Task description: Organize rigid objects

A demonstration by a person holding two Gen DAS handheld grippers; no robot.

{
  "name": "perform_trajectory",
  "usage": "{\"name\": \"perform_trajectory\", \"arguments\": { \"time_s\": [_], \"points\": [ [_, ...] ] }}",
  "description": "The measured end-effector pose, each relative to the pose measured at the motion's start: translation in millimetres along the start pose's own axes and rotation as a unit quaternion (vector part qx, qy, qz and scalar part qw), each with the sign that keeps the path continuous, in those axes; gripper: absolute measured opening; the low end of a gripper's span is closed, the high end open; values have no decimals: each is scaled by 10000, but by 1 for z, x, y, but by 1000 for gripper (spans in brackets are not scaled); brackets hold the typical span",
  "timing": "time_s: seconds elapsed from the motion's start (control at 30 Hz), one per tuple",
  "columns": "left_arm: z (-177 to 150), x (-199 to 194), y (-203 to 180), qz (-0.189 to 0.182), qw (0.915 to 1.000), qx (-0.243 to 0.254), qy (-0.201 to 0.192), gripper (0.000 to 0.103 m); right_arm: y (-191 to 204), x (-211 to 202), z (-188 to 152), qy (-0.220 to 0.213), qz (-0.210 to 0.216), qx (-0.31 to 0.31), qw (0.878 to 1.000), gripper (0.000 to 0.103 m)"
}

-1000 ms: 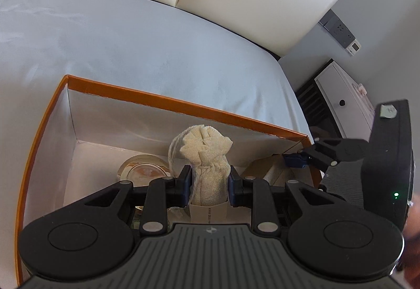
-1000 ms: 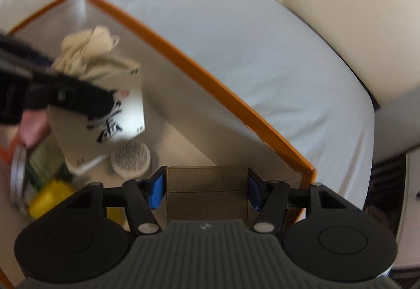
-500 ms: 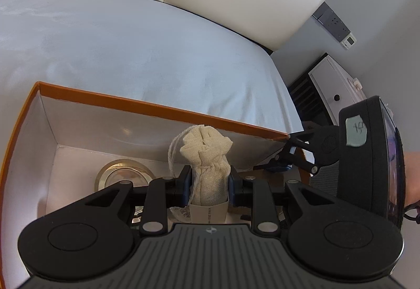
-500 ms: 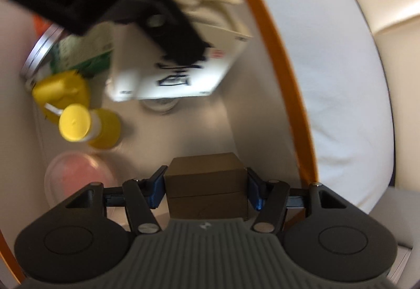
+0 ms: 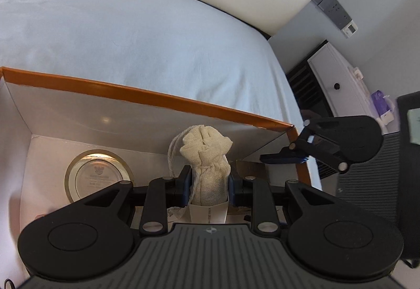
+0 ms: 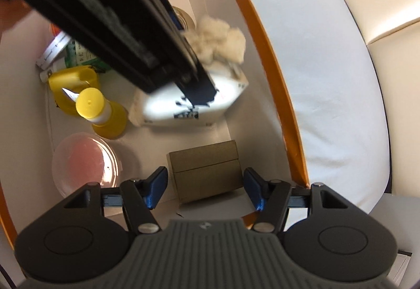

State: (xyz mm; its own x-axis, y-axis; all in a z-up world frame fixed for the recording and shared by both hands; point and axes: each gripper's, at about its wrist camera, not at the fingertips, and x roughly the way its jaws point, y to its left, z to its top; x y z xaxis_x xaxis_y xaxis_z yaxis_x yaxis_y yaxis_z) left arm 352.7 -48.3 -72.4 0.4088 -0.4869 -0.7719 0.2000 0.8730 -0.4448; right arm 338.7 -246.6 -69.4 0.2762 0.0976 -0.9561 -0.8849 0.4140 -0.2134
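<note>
I am gripping the bag (image 5: 207,173) by its cloth neck with my left gripper (image 5: 209,185), keeping the pack upright inside the box (image 5: 162,102) near its far wall. My right gripper (image 6: 206,188) is standing with jaws spread, the carton (image 6: 207,171) resting between them untouched, in the box's right corner.
</note>
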Motion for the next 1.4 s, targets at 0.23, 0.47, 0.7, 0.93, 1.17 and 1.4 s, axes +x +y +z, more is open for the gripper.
{"name": "perform_trajectory", "arguments": {
  "time_s": [0.23,0.47,0.7,0.93,1.17,1.4],
  "points": [
    [0,19,-8,71,9997,-75,218,30,-1,-14,4,-170,9,154,9997,62],
    [-2,33,5,-10,9967,-570,582,31,6,-9,10,-198,-82,219,9995,63],
    [1,17,-6,285,9979,-227,531,37,3,-5,14,-198,-90,235,9995,63],
    [-1,-12,-15,674,9975,74,200,42,9,-16,19,-269,-130,257,9992,64],
    [-13,-50,-39,849,9919,835,-434,42,17,-30,24,-363,-141,383,9985,64],
    [-32,-87,-54,1105,9824,1190,-924,42,31,-54,25,-506,-325,470,9971,64]
  ]
}}
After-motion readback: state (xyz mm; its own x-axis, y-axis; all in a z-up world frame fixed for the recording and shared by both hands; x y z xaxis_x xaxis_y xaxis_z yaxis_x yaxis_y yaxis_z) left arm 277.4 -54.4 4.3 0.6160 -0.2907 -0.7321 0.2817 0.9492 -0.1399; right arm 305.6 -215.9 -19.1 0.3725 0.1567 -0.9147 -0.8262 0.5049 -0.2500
